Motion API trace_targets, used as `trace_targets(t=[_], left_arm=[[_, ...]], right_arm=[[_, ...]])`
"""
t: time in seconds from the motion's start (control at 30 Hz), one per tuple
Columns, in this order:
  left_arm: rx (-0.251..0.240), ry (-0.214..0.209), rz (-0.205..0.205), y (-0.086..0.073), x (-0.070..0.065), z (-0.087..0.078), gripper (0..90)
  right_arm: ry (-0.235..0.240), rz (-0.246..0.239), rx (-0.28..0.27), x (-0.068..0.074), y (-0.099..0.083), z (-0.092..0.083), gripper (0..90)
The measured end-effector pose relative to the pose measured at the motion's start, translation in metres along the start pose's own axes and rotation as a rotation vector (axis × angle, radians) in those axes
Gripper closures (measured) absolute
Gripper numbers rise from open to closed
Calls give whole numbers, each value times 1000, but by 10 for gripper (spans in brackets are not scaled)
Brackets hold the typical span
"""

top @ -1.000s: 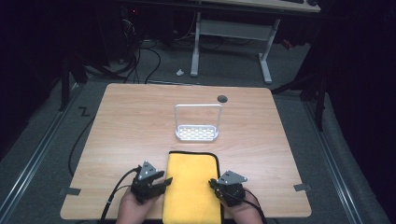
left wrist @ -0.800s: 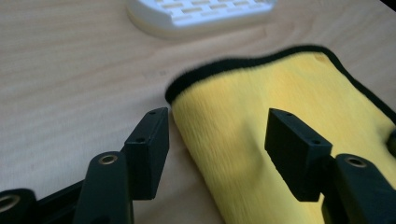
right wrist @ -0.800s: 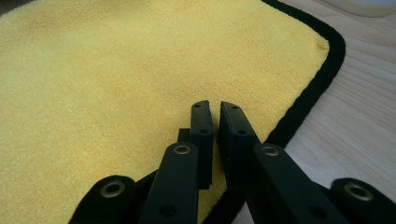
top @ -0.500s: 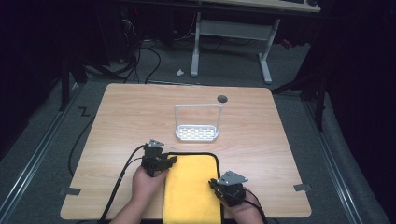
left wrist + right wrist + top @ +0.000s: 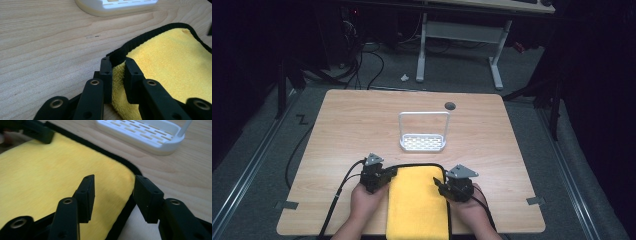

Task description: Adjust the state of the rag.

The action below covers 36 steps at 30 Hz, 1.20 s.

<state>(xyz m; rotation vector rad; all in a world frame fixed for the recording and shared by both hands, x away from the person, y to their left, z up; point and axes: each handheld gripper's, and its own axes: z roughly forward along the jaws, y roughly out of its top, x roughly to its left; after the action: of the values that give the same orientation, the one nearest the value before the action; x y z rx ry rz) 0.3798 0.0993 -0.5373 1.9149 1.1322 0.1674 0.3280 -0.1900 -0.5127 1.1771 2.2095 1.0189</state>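
The yellow towel (image 5: 418,202) lies flat at the near edge of the counter (image 5: 347,125), between my two hands, its black-trimmed far end close to the white rack (image 5: 423,142). My left gripper (image 5: 117,65) has just been closing, and its jaws now pinch the towel's far left corner, a fold of pile and trim bunched between them. My right gripper (image 5: 113,188) has just been opening; its jaws stand spread astride the far right corner without pressing it. The risk is uneven lifting: if I pull with the left before the right bites, the cloth will skew or drag. The right jaws may also catch only the thin trim and slip. Swinging the towel forward could knock the rack.
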Motion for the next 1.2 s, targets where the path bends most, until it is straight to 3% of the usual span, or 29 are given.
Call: trace_targets(t=[0.2, 0.27, 0.33, 0.4, 0.47, 0.67, 0.83, 1.0, 1.2], left_arm=[[1, -7, -4, 0, 1, -1, 773], [4, -7, -1, 0, 1, -1, 768], [0, -6, -2, -1, 0, -1, 763], [0, -7, -2, -1, 0, -1, 760], [0, -8, -4, -1, 0, -1, 760], [-2, -16, -16, -1, 1, -1, 761], [0, -30, -28, -1, 4, -1, 768], [-2, -16, -17, -1, 1, -2, 772], [-4, -14, -15, -2, 1, -2, 781]], right_arm=[[-17, 27, 54, -7, 11, 29, 479], [-35, 11, 75, -7, 11, 34, 464], [-19, 48, 82, -8, 10, 36, 461], [0, 81, 78, -11, 8, 37, 465], [2, 80, 66, -11, 6, 37, 481], [31, 84, 59, -6, 6, 35, 659], [57, 82, 56, -6, 5, 35, 742], [65, 84, 52, -5, 5, 35, 770], [56, 70, 8, -2, 7, 26, 775]])
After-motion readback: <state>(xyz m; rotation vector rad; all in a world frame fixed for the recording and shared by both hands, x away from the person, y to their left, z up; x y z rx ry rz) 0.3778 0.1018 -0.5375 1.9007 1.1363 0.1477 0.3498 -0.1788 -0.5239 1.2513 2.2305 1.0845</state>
